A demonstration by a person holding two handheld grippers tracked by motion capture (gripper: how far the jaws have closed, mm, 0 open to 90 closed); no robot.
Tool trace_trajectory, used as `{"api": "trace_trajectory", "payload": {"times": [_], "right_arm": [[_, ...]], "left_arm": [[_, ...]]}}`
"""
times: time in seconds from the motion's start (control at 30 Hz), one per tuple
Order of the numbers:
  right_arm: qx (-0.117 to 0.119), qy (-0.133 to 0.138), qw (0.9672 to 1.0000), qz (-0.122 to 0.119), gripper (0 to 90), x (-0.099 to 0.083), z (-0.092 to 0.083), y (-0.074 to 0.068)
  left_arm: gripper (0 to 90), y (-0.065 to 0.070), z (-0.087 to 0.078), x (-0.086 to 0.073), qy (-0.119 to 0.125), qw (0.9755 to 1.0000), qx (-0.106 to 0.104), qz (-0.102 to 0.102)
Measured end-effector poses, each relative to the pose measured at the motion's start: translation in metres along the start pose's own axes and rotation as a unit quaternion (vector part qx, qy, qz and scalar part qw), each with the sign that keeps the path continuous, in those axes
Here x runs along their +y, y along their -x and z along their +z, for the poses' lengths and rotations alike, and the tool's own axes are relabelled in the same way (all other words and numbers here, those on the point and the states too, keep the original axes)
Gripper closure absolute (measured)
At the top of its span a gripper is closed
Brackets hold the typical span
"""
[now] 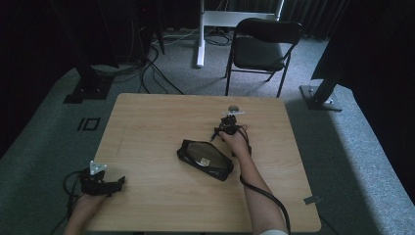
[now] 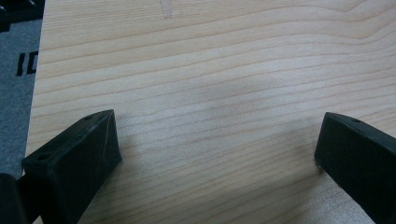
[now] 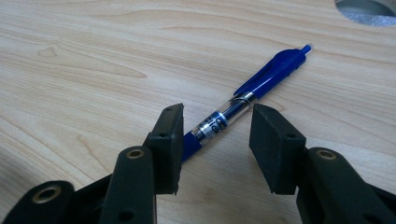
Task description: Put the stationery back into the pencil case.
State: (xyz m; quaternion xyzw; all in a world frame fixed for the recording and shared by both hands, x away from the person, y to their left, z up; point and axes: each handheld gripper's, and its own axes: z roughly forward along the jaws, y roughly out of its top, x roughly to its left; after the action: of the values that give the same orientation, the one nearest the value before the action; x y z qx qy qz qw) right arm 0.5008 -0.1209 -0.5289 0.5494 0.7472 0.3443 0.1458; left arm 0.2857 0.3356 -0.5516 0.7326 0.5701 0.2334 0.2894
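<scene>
Straddling the blue pen (image 3: 243, 100) with my right tongs (image 3: 215, 135), jaws partly open, not pinching; pen lay on the surface (image 3: 93, 70) mid-frame. Left tongs (image 2: 217, 140) sat wide open, empty, lower left.

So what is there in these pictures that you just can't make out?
- Pen, right gripper view: its writing end is hidden behind one finger of the right tongs.
- Black pouch, high view: the picture is too dim and small to tell what is inside.
- Left tongs, left gripper view: both fingers are cut off by the picture's edges.
- Round opening in the table, right gripper view: cut off by the top edge.
</scene>
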Motion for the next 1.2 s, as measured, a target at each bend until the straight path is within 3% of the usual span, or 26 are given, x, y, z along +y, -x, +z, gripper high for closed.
{"api": "trace_trajectory", "payload": {"times": [0.1, 0.43, 0.67, 0.73, 0.9, 1.0, 1.2], "right_arm": [[-0.002, -0.003, 1.0000, 0.007, 53.0, 0.001, 0.003, 0.000], [-0.010, -0.014, 0.9998, -0.005, 54.6, 0.004, 0.008, -0.003], [0.007, -0.018, 0.9997, -0.012, 59.4, 0.003, 0.009, -0.002], [0.014, -0.022, 0.9992, -0.030, 65.1, 0.004, 0.009, -0.003], [0.025, -0.030, 0.9981, -0.047, 71.4, 0.005, 0.008, -0.004], [0.028, -0.033, 0.9985, -0.034, 70.8, 0.005, 0.009, -0.004], [0.020, -0.037, 0.9977, -0.053, 69.4, 0.005, 0.011, -0.008]], "left_arm": [[0.1, 0.000, 0.000, 0.000, 0.000, 1.0000, 0.000, 0.000], [0.1, 0.000, 0.000, 0.000, 0.000, 1.0000, 0.000, 0.000], [0.1, 0.000, 0.000, 0.000, 0.000, 1.0000, 0.000, 0.000], [0.1, 0.000, 0.000, 0.000, 0.000, 1.0000, 0.000, 0.000], [0.1, 0.000, 0.000, 0.000, 0.000, 1.0000, 0.000, 0.000], [0.1, 0.000, 0.000, 0.000, 0.000, 1.0000, 0.000, -0.001], [0.1, 0.000, 0.000, 0.000, 0.000, 1.0000, 0.000, -0.001]]}}
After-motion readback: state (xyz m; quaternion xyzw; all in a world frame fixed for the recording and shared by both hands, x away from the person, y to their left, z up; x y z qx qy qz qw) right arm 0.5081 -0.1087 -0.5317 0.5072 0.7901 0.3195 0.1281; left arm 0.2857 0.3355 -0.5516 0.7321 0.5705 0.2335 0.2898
